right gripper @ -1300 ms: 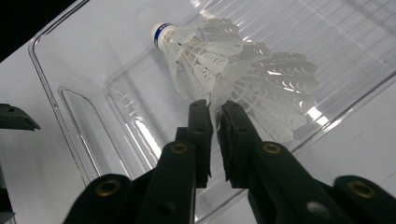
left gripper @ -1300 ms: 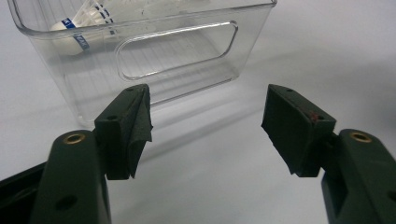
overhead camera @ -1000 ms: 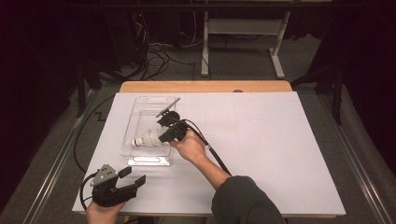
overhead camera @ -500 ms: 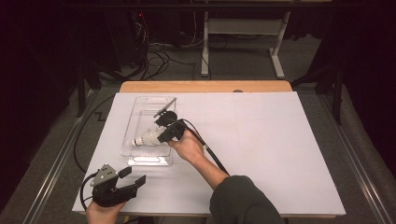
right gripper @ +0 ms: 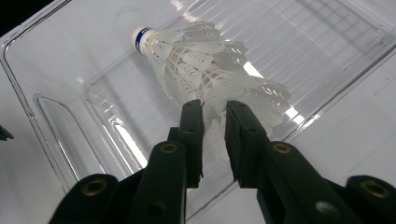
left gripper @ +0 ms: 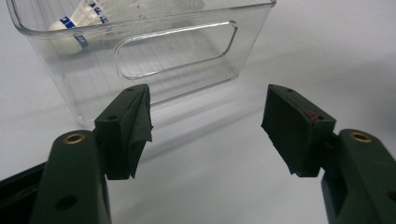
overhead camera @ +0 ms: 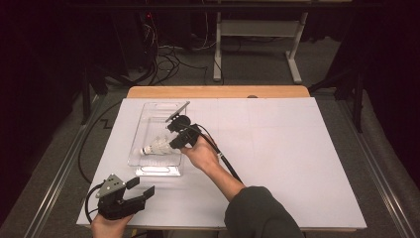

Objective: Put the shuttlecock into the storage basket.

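White sheeting covers the table [overhead camera: 277, 163], with a wooden edge at the far side and dark floor, cables and a metal frame beyond. On my left half of the sheet sits a clear plastic bin [overhead camera: 140, 136], and a white feather shuttlecock [right gripper: 205, 70] lies inside it on the ribbed floor, cork end with its blue band pointing away from my right gripper [right gripper: 214, 122].

From the right gripper view, I see my two black jaws reaching over the bin's rim, standing close together with a narrow gap. They have just eased apart a little. A feather at the skirt's edge shows in that gap; whether the pads press on it I cannot tell. My right hand [overhead camera: 200, 154] hangs at the bin's near right side.

My left gripper [overhead camera: 141, 191] rests low near the table's front left corner, well apart from the bin. Its jaws stand spread wide with nothing between them, facing the bin's handle cutout [left gripper: 175, 49].
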`<state>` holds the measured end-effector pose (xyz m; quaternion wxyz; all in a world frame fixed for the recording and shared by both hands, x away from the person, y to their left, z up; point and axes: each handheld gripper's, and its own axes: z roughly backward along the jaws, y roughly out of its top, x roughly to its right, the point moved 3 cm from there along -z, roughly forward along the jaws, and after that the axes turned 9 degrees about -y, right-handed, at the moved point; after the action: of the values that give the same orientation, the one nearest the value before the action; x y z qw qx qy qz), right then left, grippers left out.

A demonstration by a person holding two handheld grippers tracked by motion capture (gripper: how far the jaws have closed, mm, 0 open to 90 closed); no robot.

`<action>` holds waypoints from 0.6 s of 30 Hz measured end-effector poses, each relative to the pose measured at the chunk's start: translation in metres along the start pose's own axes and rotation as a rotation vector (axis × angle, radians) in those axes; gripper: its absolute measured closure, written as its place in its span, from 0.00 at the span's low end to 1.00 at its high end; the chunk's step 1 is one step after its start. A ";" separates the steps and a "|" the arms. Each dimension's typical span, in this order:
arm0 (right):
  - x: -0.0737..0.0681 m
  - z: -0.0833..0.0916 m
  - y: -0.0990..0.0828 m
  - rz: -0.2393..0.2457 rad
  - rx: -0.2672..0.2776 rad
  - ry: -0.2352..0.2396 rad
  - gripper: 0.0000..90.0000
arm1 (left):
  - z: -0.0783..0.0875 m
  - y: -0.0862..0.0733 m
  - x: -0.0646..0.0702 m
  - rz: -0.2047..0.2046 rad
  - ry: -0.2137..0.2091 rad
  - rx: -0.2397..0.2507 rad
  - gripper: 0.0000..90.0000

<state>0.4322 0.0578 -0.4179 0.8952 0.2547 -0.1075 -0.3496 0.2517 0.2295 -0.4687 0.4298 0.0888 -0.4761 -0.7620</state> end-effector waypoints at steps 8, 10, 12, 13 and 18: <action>0.001 -0.010 0.001 -0.009 -0.005 -0.016 0.97 | 0.000 0.000 0.000 0.003 -0.002 0.003 0.37; 0.001 -0.014 0.001 -0.005 -0.017 -0.019 0.95 | 0.000 0.000 0.000 0.004 -0.003 0.003 0.37; 0.001 -0.014 0.001 -0.005 -0.017 -0.023 0.94 | 0.000 0.000 0.000 0.004 -0.003 0.003 0.37; 0.001 -0.013 0.002 -0.006 -0.016 -0.028 0.90 | 0.000 0.000 0.000 0.004 -0.003 0.005 0.37; 0.003 -0.006 0.003 -0.013 0.012 -0.046 0.86 | 0.000 0.000 0.000 0.003 -0.003 0.003 0.37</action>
<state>0.4386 0.0594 -0.4215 0.8887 0.2525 -0.1287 -0.3603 0.2516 0.2294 -0.4687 0.4302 0.0876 -0.4781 -0.7607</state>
